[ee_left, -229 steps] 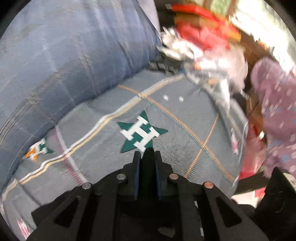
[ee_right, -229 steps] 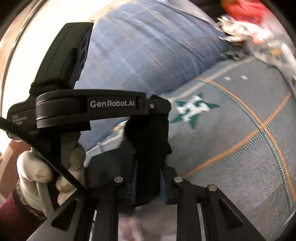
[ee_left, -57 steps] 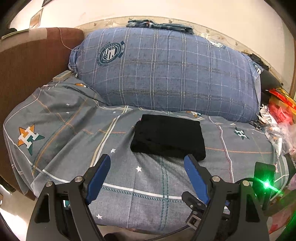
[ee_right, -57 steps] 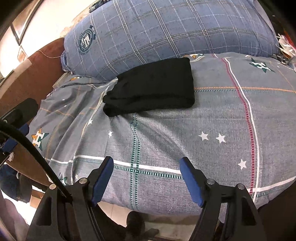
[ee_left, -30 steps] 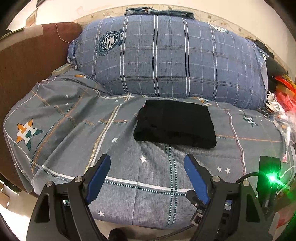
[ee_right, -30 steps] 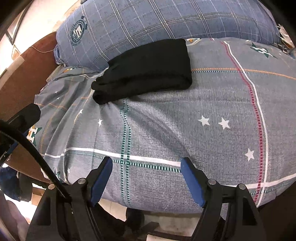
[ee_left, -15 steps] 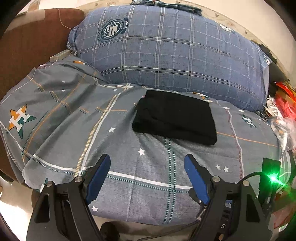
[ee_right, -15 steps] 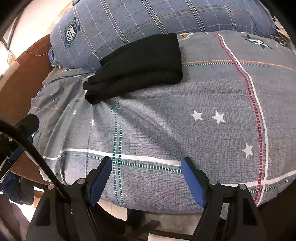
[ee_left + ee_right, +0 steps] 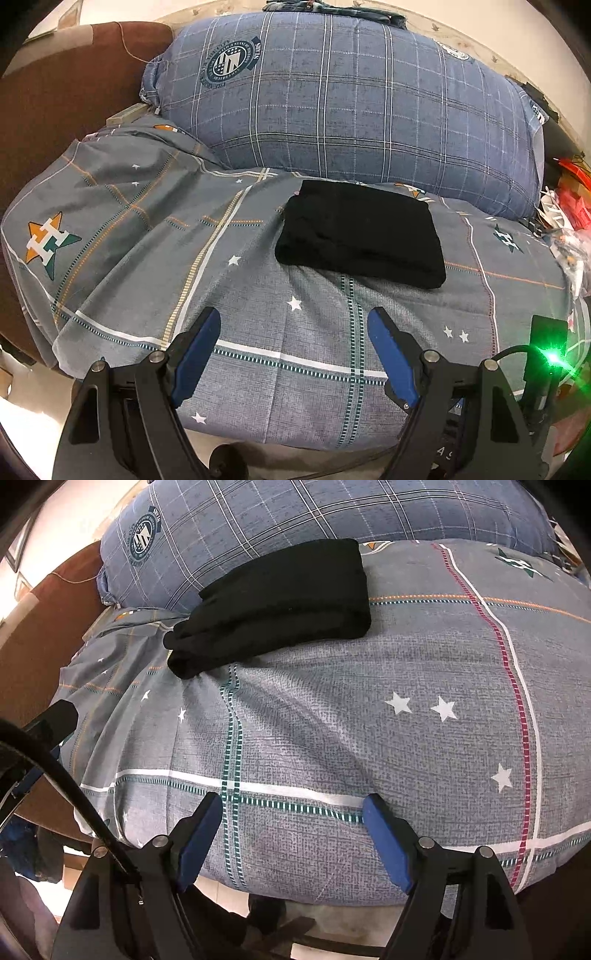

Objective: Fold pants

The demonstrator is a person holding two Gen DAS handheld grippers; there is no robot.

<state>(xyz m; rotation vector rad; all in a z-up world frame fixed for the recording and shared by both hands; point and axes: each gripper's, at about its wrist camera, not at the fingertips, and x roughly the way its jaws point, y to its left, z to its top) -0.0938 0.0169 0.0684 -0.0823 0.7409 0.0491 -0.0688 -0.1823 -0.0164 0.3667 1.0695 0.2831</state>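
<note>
Grey bedding (image 9: 155,236), printed with stars, coloured check lines and star-shaped letter emblems, covered the bed; a large blue plaid pillow (image 9: 351,107) bearing a round crest lay along its far side, against a brown headboard (image 9: 55,81). Black pants (image 9: 360,232), folded into a compact rectangle, rested flat on the bedding just in front of the pillow. Left claw (image 9: 293,343) hovered above the near edge of the bed, its blue-padded jaws spread wide with nothing between them, well apart from the pants. Right claw (image 9: 291,827) was held likewise over the near edge, jaws spread and empty, the pants (image 9: 273,602) lying beyond it. Red and white clutter (image 9: 569,206) sat at the bed's right end.
</note>
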